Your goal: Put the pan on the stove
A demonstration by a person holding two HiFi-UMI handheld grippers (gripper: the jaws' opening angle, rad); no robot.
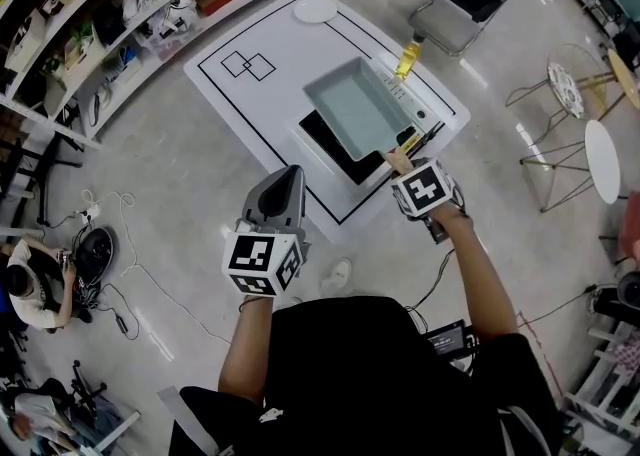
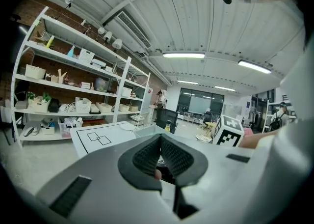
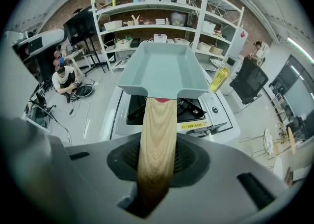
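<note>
Right claw (image 3: pixel 156 155): pinching wooden handle (image 3: pixel 157 129) of rectangular pan (image 3: pixel 159 70), held over stove (image 3: pixel 196 110). Lower level, centred. Left claw (image 2: pixel 160 144): pressed together, empty.

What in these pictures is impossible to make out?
- Head view: the pale teal rectangular pan covers most of the black stove, hiding its burners.
- Head and right gripper views: whether the pan's underside touches the stove cannot be told.
- Head view: the right gripper's fingers hide beneath its marker cube.
- Head view: any print on the yellow plastic bottle is too small to read.
</note>
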